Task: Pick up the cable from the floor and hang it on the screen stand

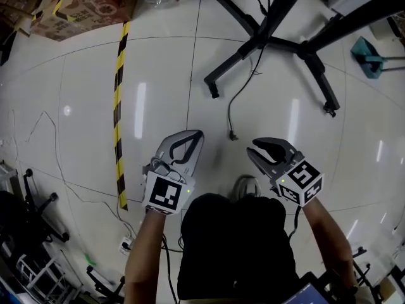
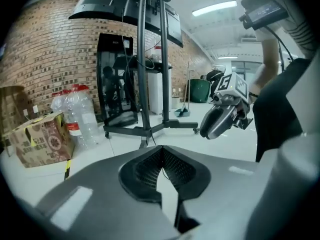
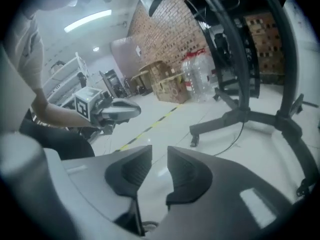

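A thin black cable lies on the white floor, running from the base of the screen stand down to its plug just ahead of my grippers. The right gripper view shows that cable trailing off the stand's base. My left gripper hovers left of the plug; its jaws meet at the tips and hold nothing. To the right of the plug, my right gripper has a clear gap between its jaws, which hold nothing. Each gripper shows in the other's view.
A yellow-black tape line runs down the floor at the left. A cardboard box and big plastic bottles stand by the brick wall. A teal dustpan lies far right. A thin wire crosses the floor at the left.
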A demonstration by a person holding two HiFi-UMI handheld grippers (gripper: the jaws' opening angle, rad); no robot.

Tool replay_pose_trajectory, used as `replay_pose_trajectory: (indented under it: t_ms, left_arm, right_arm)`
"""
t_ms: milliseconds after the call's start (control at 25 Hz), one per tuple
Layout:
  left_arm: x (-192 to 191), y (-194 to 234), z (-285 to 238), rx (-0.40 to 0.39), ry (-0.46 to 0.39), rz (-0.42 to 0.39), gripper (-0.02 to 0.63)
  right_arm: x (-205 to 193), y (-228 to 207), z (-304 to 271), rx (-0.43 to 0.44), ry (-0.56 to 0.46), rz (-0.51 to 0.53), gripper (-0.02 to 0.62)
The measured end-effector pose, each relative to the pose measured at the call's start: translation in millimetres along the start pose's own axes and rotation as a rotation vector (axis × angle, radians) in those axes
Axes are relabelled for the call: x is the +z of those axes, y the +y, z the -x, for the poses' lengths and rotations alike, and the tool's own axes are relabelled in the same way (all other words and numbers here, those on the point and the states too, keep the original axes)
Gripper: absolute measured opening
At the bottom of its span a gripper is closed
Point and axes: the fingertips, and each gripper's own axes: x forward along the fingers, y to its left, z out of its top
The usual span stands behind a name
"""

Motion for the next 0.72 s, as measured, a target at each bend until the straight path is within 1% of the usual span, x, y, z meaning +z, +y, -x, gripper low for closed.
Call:
replay_pose_trajectory:
  t_ms: [40, 80, 160, 240, 280, 360, 480, 640, 680, 720]
  left_arm:
    - [-18.9, 1.3, -7.9, 0.0, 0.006, 0.012, 0.02]
    - [-38.7, 2.1, -14.8, 0.0, 0.015, 0.037, 0.02]
    - [-77.5, 3.2, -27.3, -0.006, 0.034, 0.104, 0.02]
    - [-112.8, 2.9, -39.6, -0.01, 0.047, 0.171, 0.02]
    - [-129.3, 1.8, -45.7, -0.01, 0.056, 0.197, 0.02]
    - [-156.8, -0.4, -56.9, -0.009, 0.075, 0.235, 0.02]
    - [-177.5, -3.3, -64.7, 0.0, 0.072, 0.275, 0.02]
    - [-183.5, -3.5, -67.1, 0.028, 0.037, 0.301, 0.02]
    - [-185.2, -5.2, -66.2, 0.037, 0.03, 0.305, 0.02]
    - [-187.7, -7.6, -65.1, 0.047, 0.023, 0.309, 0.02]
  right_arm:
    - [-18.0, -7.5, -17.6, 0.0, 0.038, 0.004, 0.115]
    - [-35.6, -14.8, -34.1, -0.004, 0.077, 0.011, 0.126]
    - [-66.2, -28.9, -64.7, -0.004, 0.147, 0.008, 0.128]
    - [-92.2, -44.0, -93.3, 0.006, 0.213, -0.018, 0.169]
    - [-104.4, -51.9, -106.2, 0.004, 0.242, -0.031, 0.178]
    - [-125.7, -68.9, -130.1, -0.028, 0.29, -0.046, 0.179]
    - [-150.4, -84.5, -159.0, -0.063, 0.366, -0.072, 0.192]
    - [-181.1, -97.0, -178.6, -0.084, 0.53, -0.139, 0.201]
    - [-184.8, -98.9, -179.4, -0.1, 0.544, -0.143, 0.173]
    - [-186.0, -100.2, -179.4, -0.116, 0.542, -0.127, 0.159]
